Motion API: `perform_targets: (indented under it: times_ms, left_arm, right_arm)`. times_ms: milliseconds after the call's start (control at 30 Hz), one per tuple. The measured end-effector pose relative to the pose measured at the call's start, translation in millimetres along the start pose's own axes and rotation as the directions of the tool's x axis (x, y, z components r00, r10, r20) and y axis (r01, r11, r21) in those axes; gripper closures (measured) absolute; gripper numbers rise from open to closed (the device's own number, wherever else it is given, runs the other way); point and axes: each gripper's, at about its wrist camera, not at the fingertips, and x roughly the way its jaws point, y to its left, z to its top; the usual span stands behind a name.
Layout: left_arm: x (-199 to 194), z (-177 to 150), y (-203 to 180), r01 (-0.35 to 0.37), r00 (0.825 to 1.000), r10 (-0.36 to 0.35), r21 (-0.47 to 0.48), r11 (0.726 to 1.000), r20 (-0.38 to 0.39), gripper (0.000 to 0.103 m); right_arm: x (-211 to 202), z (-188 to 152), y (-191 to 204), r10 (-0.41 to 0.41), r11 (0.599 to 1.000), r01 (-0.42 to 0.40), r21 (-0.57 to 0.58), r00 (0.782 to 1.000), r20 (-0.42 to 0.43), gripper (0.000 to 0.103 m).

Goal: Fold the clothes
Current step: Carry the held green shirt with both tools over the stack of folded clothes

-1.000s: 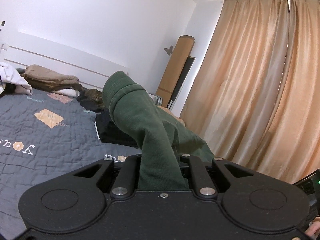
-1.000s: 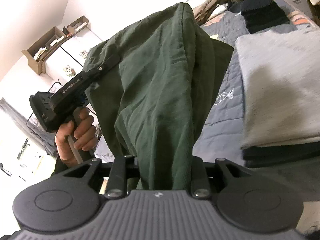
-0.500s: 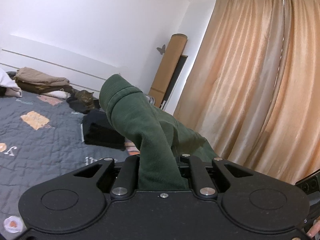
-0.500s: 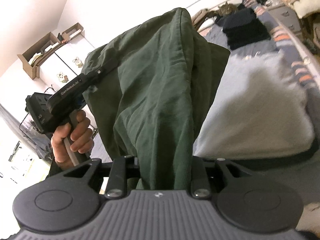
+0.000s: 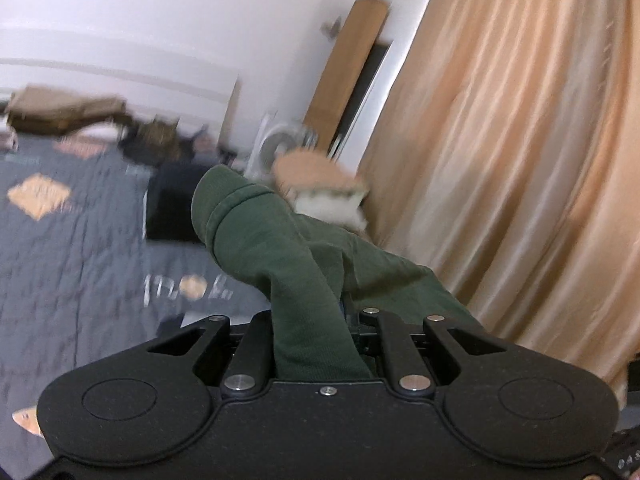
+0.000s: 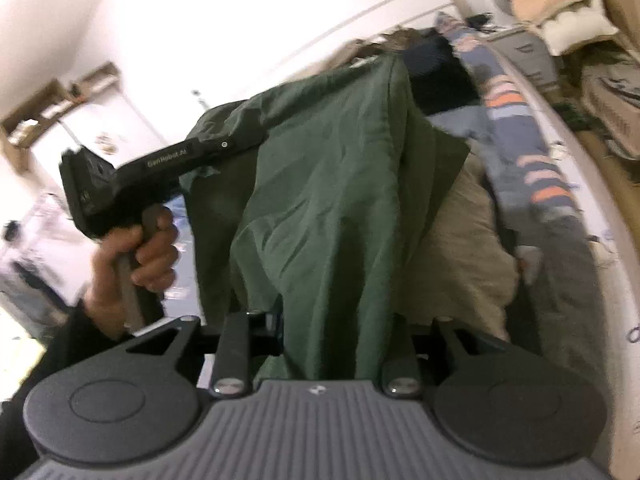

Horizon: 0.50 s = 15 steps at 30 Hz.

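Left wrist view: the left gripper (image 5: 316, 344) is clamped on a bunched strip of the green garment (image 5: 288, 256), which fills the slot between its fingers (image 5: 256, 344) and rises ahead to a stitched hem edge folded over at the top. More of the green cloth spreads off to the right, below the curtain (image 5: 520, 160), which hangs close on that side and takes up the whole right half. To the left lies the grey quilted bed (image 5: 60, 264), with open bedding between the gripper and a dark folded pile (image 5: 172, 204) farther back. A brown pile (image 5: 60, 112) sits at the far edge of the bed against the white wall; everything there is blurred.

Right wrist view: the right gripper (image 6: 320, 356) grips a thick fold of the same green garment (image 6: 336, 200), held up off the bed as a broad hanging sheet with one straight seam edge running up its right side. At the sheet's upper left corner the left gripper's (image 6: 224, 148) tip bites the cloth, with a hand (image 6: 132, 248) wrapped round its grip. To the right, behind the sheet, a beige folded cloth (image 6: 460, 248) lies on the bed, near the bed's right edge (image 6: 592, 216). Beyond that edge lie boxes and bundles.
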Motion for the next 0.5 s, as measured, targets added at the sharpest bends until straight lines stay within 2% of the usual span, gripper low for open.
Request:
perform_targets:
  times_ms: [100, 233, 300, 367, 433, 467, 500]
  left_arm:
    - [20, -10, 16, -0.003, 1.0, 0.003, -0.017, 1.0, -0.02, 0.094]
    - [18, -8, 26, 0.055, 0.998, -0.053, -0.066, 0.996, 0.041, 0.094]
    - [24, -3, 27, 0.052, 0.998, -0.05, -0.07, 0.996, 0.037, 0.094]
    - [38, -4, 30, 0.02, 1.0, -0.021, -0.049, 0.999, -0.014, 0.093]
    - [54, -9, 32, -0.014, 0.997, 0.012, -0.035, 0.999, -0.071, 0.093]
    - [58, -11, 35, -0.026, 0.996, 0.022, -0.038, 0.999, -0.087, 0.092]
    - [62, -12, 39, -0.036, 0.995, 0.032, -0.044, 0.998, -0.099, 0.086]
  right_arm:
    - [9, -8, -7, -0.04, 0.998, 0.041, -0.055, 0.999, 0.012, 0.075]
    - [-4, -9, 3, -0.017, 0.992, 0.031, -0.118, 0.992, 0.122, 0.075]
    - [1, -8, -4, -0.025, 0.993, 0.038, -0.108, 0.992, 0.123, 0.075]
    - [7, -7, -13, -0.051, 0.993, 0.061, -0.096, 0.994, 0.101, 0.073]
    - [15, -5, -23, -0.095, 0.991, 0.1, -0.086, 0.994, 0.055, 0.061]
    - [14, -6, -28, -0.106, 0.991, 0.11, -0.079, 0.993, 0.047, 0.058]
    - [11, -6, -32, -0.109, 0.992, 0.111, -0.055, 0.993, 0.044, 0.054]
